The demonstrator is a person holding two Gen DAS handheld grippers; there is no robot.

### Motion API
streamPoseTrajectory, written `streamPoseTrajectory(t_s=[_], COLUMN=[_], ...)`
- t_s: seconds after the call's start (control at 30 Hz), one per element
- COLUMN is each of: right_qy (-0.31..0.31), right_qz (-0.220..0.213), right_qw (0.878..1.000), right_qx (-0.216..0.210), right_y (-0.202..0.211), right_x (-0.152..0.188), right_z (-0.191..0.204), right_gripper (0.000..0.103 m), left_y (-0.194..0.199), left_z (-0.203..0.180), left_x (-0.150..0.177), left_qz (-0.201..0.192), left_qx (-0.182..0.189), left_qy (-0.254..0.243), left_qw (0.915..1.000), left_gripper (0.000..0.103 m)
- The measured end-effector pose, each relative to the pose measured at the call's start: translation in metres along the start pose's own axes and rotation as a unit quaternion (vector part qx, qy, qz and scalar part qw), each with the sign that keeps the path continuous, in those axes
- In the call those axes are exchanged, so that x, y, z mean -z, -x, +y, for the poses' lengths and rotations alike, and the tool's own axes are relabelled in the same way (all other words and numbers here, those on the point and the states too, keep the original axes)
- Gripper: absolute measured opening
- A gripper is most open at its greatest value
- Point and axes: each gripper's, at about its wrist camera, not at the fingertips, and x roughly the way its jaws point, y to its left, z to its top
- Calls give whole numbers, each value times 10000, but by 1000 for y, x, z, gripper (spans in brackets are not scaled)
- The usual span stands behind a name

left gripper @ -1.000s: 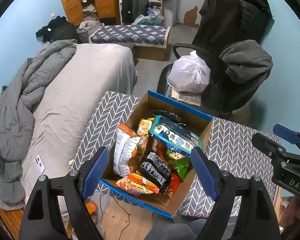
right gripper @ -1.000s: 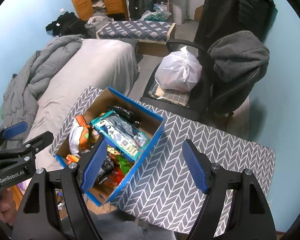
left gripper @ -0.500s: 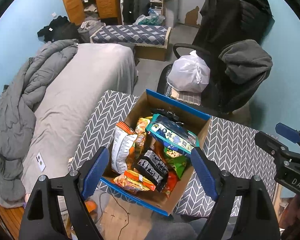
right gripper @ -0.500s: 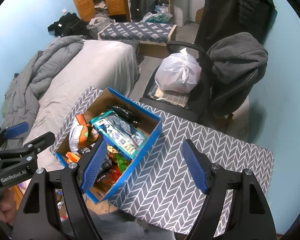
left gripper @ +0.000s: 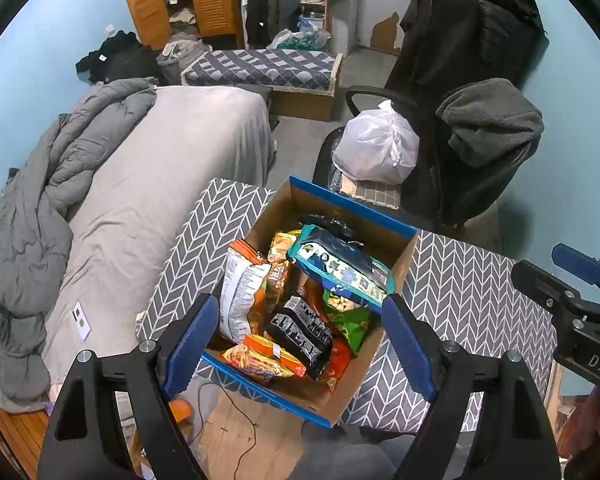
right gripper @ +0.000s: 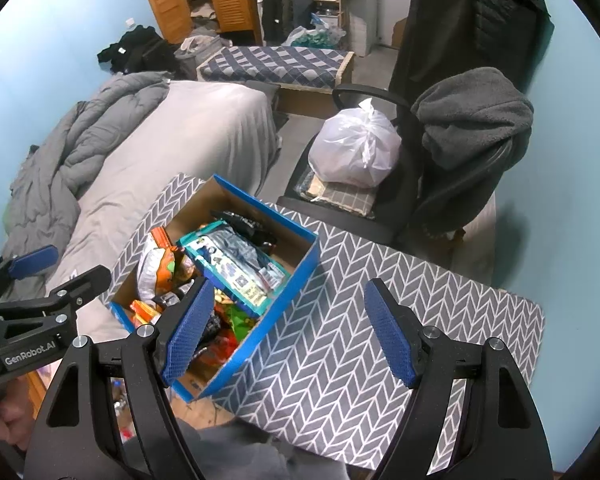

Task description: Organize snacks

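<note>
A blue-edged cardboard box (left gripper: 352, 206) (right gripper: 300, 276) full of snack bags stands on the left part of a table with a grey chevron cloth (left gripper: 472, 292) (right gripper: 360, 320). Inside lie a teal bag (left gripper: 340, 268) (right gripper: 236, 268), a white and orange bag (left gripper: 240, 292), a black pack (left gripper: 300, 328) and a green bag (left gripper: 356, 320). My left gripper (left gripper: 298, 344) hovers open above the box's near end, nothing between its blue pads. My right gripper (right gripper: 288, 332) hangs open over the box's right wall and the bare cloth, also holding nothing.
A bed (left gripper: 160, 184) with a grey duvet lies left of the table. Behind the table an office chair (right gripper: 420, 184) carries a white plastic bag (right gripper: 356, 152) and a grey fleece. Wooden floor with a cable (left gripper: 240, 428) shows under the box's overhanging near corner.
The box sits slightly lower and more to the left in both views than a second ago; both grippers stay open and empty.
</note>
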Motion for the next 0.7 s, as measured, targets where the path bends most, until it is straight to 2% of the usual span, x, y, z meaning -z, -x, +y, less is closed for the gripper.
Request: streamPoseTrajectory(t_s=[0.7], right_qy=[-9], right_qz=[2], right_qw=[10000], right_qx=[-1], right_y=[0], right_x=[0], right_z=[-1], right_gripper=[77], left_y=[5], left_z=[-7], left_x=[6], left_qz=[-13], left_qx=[5], left_qy=[-49], left_qw=[10000], left_gripper=[85])
